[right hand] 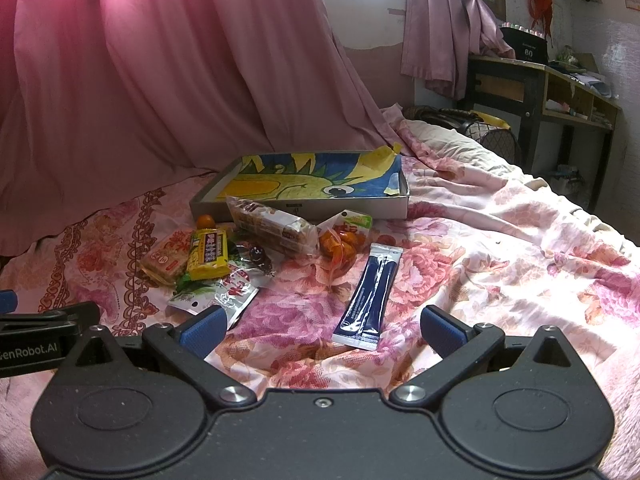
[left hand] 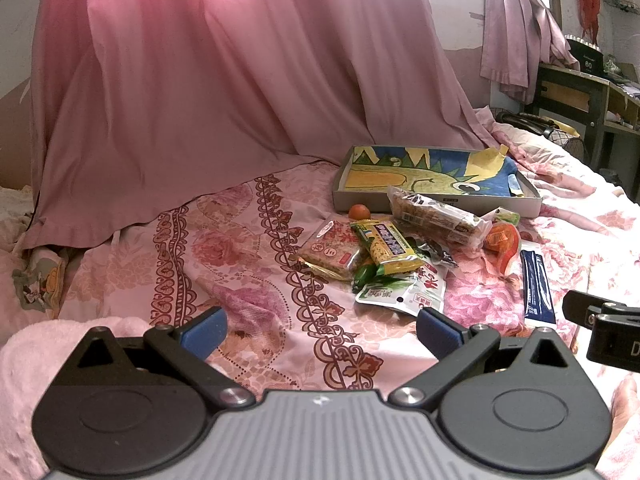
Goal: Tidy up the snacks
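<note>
Both hand-held grippers, left [left hand: 322,330] and right [right hand: 322,330], gape wide, empty. Crinkly foil snack packets [right hand: 208,258] lie heaped near a shallow dragon-painted cardboard tray [right hand: 304,204] on the floral bed; overlapping wrappers could slip or drag neighbours.

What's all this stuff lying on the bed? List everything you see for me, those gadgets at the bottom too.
Box: one, grey, drawing inside, no snacks in it, behind the snacks.
Long clear packet: one, leaning on the box front.
Yellow packet: one, on the pile.
Cracker packet: one, orange-red, pile's left edge.
White-green pouch: one, nearest the left tongs.
Orange bag: one, right of pile.
Blue sachet: one, dark, lying apart.
Small fruit: one, orange, by the box.
Bedspread: pink, floral.
Curtain: pink, behind.
Left tongs: open.
Right tongs: open.
</note>
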Tool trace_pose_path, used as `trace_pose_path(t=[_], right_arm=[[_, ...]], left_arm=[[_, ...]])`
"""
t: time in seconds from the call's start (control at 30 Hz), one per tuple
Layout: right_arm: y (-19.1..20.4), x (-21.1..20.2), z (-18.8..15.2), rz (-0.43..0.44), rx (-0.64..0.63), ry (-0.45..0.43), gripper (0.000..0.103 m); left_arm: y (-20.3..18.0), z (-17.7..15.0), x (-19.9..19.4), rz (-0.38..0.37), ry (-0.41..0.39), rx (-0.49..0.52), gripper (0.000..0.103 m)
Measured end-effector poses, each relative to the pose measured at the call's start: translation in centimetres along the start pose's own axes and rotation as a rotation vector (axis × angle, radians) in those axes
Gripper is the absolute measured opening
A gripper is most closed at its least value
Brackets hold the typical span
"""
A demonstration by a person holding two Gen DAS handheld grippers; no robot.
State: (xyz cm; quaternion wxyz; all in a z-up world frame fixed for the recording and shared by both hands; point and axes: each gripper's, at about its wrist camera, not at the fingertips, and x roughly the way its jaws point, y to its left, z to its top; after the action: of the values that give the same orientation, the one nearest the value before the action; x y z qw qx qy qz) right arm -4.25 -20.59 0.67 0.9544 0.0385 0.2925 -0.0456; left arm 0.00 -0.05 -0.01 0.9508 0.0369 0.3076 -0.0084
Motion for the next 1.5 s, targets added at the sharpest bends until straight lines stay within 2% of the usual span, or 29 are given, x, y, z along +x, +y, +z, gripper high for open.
trace_pose_path(t=[1.03,1.2,1.5], right_arm=[[0.2,0.0,0.0,-0.002,0.001,0.008,0.102],[0.1,0.7,0.1,0.033,0.01,0.041,0.102],[-1.4,1.8,1.6,0.084,0.071,0.123,0.102]], left_arm=[[0.1,-0.3,0.3,0.002,0.006,0.002,0.103],[0.0,-0.2,0.7,0.009,0.032,0.006,0.103],[0.0,0.8,2.3,-0.023,0.114,-0.001,0.103]])
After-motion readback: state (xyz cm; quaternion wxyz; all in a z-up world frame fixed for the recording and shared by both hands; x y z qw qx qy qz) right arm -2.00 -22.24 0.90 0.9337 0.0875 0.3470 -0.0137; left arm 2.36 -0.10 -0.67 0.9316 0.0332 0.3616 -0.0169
